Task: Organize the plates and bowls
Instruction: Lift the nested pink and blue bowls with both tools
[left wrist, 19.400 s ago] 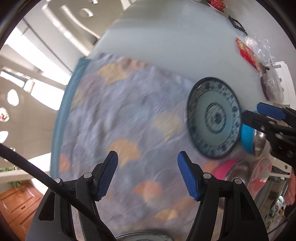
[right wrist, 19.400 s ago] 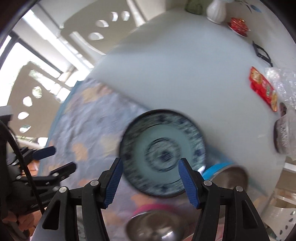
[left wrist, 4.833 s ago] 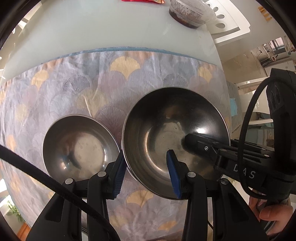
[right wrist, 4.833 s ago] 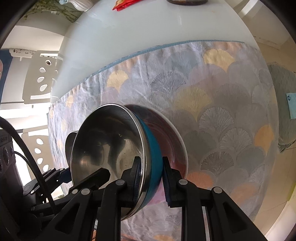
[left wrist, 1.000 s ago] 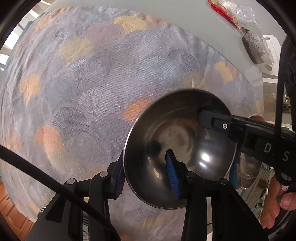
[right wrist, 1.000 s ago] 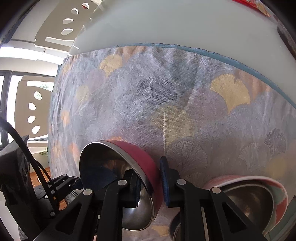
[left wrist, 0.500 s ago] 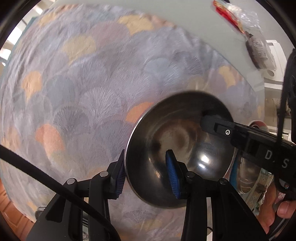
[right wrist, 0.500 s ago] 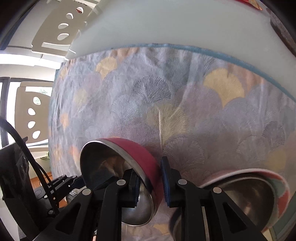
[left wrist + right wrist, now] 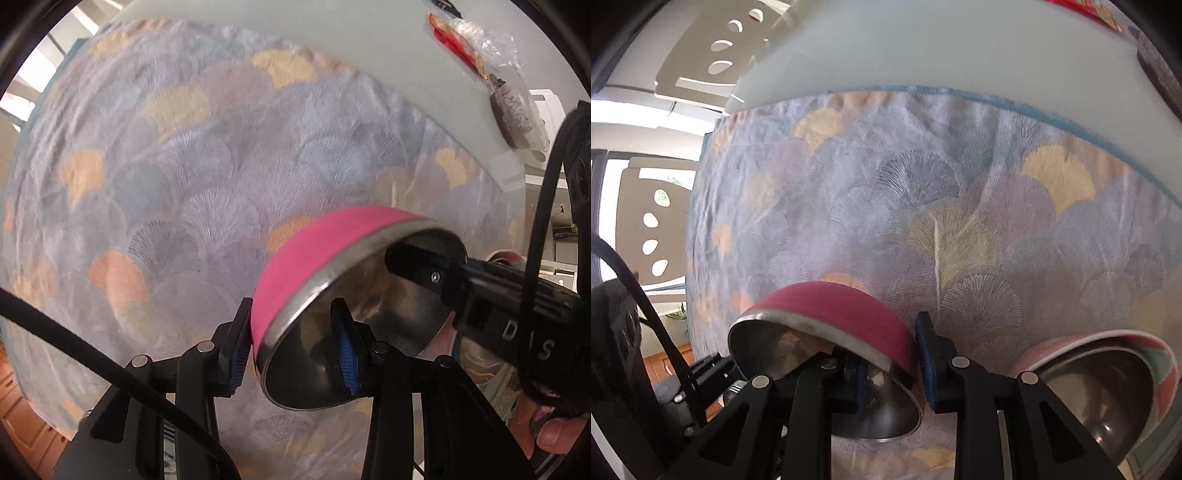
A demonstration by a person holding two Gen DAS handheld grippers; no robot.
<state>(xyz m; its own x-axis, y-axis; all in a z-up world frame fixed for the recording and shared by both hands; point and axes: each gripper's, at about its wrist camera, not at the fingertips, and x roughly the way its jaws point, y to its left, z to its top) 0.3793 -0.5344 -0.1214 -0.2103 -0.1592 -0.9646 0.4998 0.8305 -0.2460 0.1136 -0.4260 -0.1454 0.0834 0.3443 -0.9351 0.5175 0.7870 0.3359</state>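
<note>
Pink-sided steel bowl (image 9: 325,258) hangs tilted over the patterned cloth (image 9: 177,177), my left gripper (image 9: 291,347) clamped on its near rim. My right gripper (image 9: 892,373) straddles the opposite rim, jaws opening. Open cloth runs ahead to its blue hem (image 9: 1034,110); another bowl (image 9: 1108,387) sits close right. A second ago the pink bowl faced up, less tipped.

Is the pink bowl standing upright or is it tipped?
Tipped. The pink bowl shows its outer wall above and its steel inside faces sideways, with its rim between the left gripper's jaws.
</note>
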